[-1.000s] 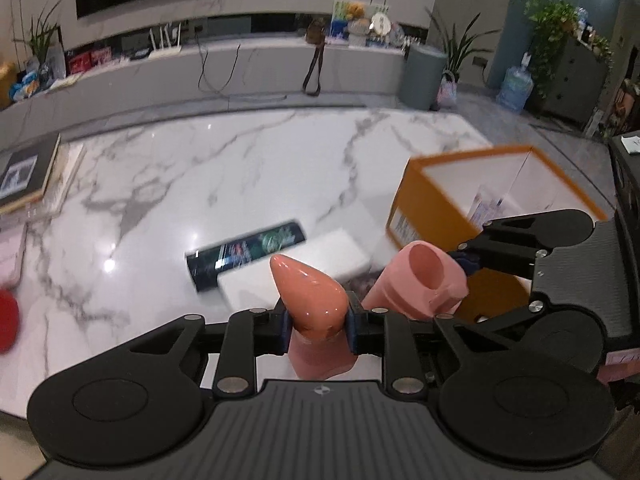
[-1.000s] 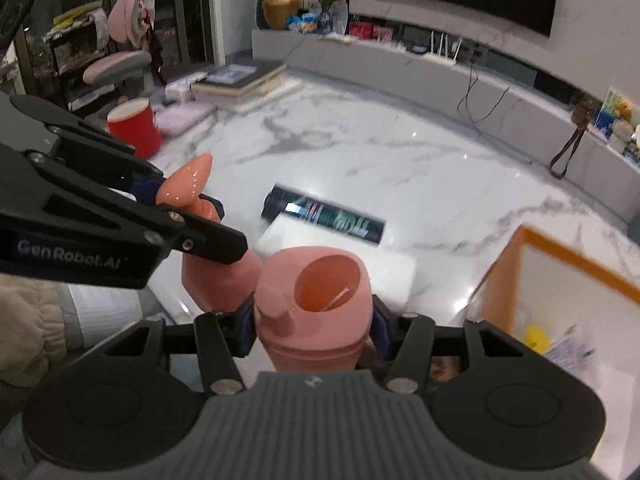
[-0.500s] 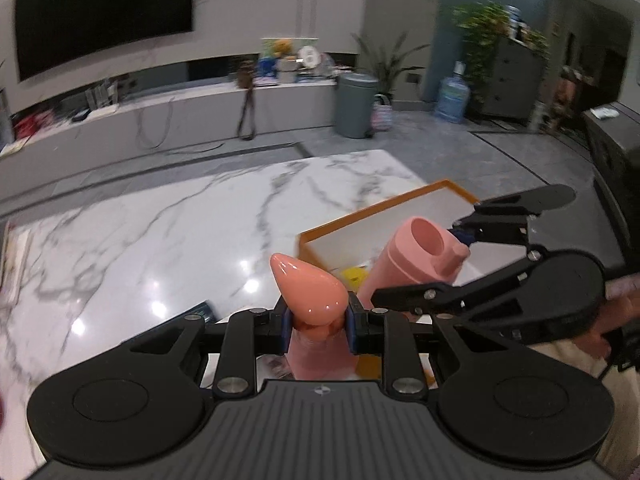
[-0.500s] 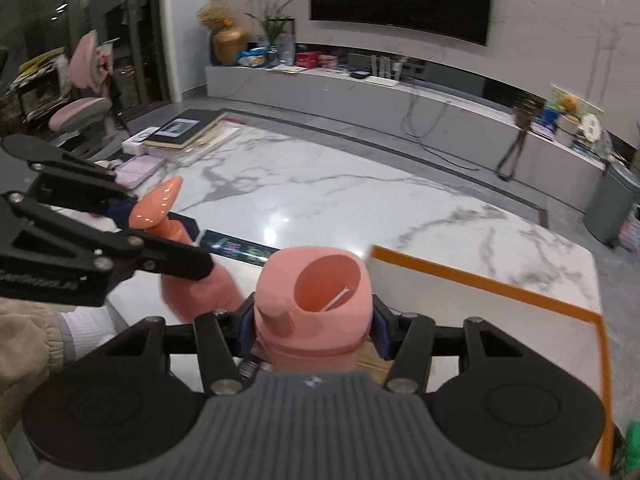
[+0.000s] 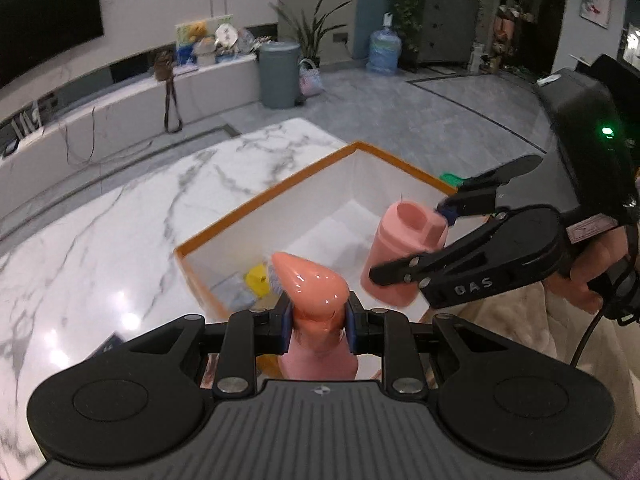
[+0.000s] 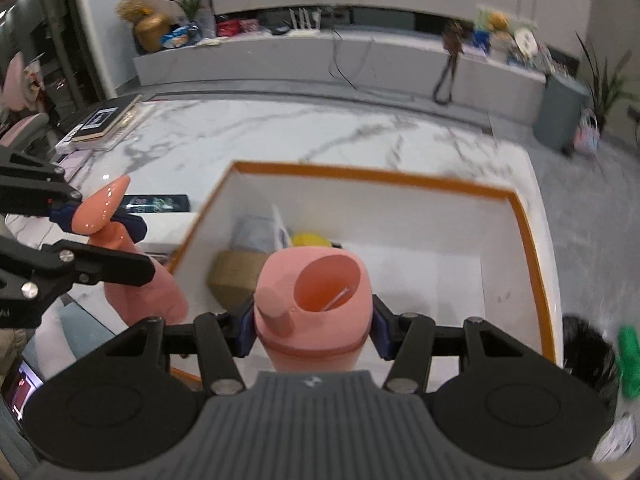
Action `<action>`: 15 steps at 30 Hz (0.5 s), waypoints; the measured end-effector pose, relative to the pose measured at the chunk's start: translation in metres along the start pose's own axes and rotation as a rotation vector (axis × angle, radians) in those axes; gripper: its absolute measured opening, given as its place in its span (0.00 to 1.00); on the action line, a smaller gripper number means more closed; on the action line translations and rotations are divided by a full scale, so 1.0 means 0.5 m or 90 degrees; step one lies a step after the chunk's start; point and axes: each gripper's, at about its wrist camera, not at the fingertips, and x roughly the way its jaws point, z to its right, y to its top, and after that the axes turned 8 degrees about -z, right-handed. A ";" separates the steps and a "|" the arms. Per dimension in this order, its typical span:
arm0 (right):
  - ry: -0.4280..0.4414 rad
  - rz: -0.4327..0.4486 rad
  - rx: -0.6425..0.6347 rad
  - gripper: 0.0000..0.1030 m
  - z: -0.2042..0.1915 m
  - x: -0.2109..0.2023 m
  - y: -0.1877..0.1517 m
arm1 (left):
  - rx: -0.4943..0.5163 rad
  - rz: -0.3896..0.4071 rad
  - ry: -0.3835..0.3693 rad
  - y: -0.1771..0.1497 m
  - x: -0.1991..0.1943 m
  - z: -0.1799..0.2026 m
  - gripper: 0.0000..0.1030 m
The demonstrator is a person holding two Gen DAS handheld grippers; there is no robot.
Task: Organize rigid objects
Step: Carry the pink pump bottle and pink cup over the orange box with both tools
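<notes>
Bottles first: two pink ones, both in the air, neither in the box yet. The pointed-cap bottle [image 5: 316,292] sits pinched at the neck between the left gripper [image 5: 316,316] fingers, which are closed down tight on it. It hangs over the near corner of the orange-rimmed box [image 5: 356,145], or just outside it, hard to call from the left wrist view. The open-top bottle [image 6: 316,300] is clamped the same way in the right gripper [image 6: 314,330], fingers snug on both sides just below its collar, and that one looks properly above the box interior.

Inside the box there's already stuff: a yellow thing [image 6: 310,239], a brownish carton [image 6: 234,276] and some plastic-wrapped packet [image 6: 256,232] I can't identify, all bunched at the left end. The right half of the white floor looks free, so plenty of room.

Out on the marble table [image 6: 280,136], a dark flat packet [image 6: 156,203] lies left of the box, with something white just beside it, mostly hidden by the left gripper.

So my read: carrying is basically done, lowering and letting go of both bottles is what's left, then probably the leftover table items. Left bottle likely needs to shift further over the opening before dropping.
</notes>
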 end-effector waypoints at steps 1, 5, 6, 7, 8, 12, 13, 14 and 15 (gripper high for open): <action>0.006 -0.006 0.014 0.53 0.011 0.008 -0.002 | 0.004 -0.001 0.003 0.006 0.009 0.003 0.28; 0.027 -0.028 0.055 0.53 0.041 0.038 -0.007 | 0.004 -0.008 -0.015 0.028 0.053 0.008 0.27; 0.030 -0.029 0.058 0.53 0.045 0.042 -0.007 | 0.017 -0.011 -0.011 0.032 0.063 0.013 0.28; 0.032 -0.030 0.060 0.53 0.048 0.046 -0.007 | 0.028 -0.017 -0.009 0.033 0.070 0.020 0.28; 0.036 -0.035 0.062 0.53 0.051 0.052 -0.006 | 0.041 -0.032 -0.007 0.035 0.083 0.024 0.28; 0.063 -0.066 0.086 0.53 0.063 0.083 -0.003 | 0.086 -0.083 0.015 0.026 0.126 0.029 0.28; 0.076 -0.076 0.095 0.53 0.065 0.093 -0.002 | 0.092 -0.095 0.019 0.023 0.138 0.025 0.28; 0.091 -0.086 0.104 0.53 0.066 0.102 0.000 | 0.094 -0.105 0.019 0.018 0.144 0.023 0.28; 0.102 -0.095 0.110 0.53 0.066 0.112 0.002 | 0.098 -0.115 0.018 0.015 0.150 0.018 0.28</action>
